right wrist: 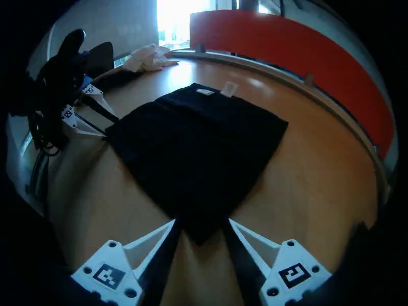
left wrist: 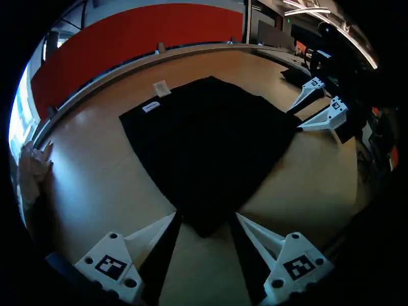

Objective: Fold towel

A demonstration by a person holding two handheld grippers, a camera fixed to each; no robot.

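Note:
A black towel [left wrist: 209, 143] lies flat on the wooden table [left wrist: 97, 168], with a small white tag [left wrist: 151, 106] near its far edge. My left gripper [left wrist: 206, 217] is open, and the towel's near corner lies between its white fingers. In the right gripper view the towel [right wrist: 199, 148] points another corner at me. My right gripper [right wrist: 201, 222] is open around that corner. Each gripper also shows farther off: the right one [left wrist: 297, 118] at the towel's right corner, the left one [right wrist: 102, 125] at its left corner.
A crumpled pale cloth [right wrist: 148, 57] lies at the table's far end near a bright window. A red panel [right wrist: 306, 56] runs behind the table's raised rim [right wrist: 326, 104]. A small white label [left wrist: 161, 87] sits by the towel's far edge. Bare wood surrounds the towel.

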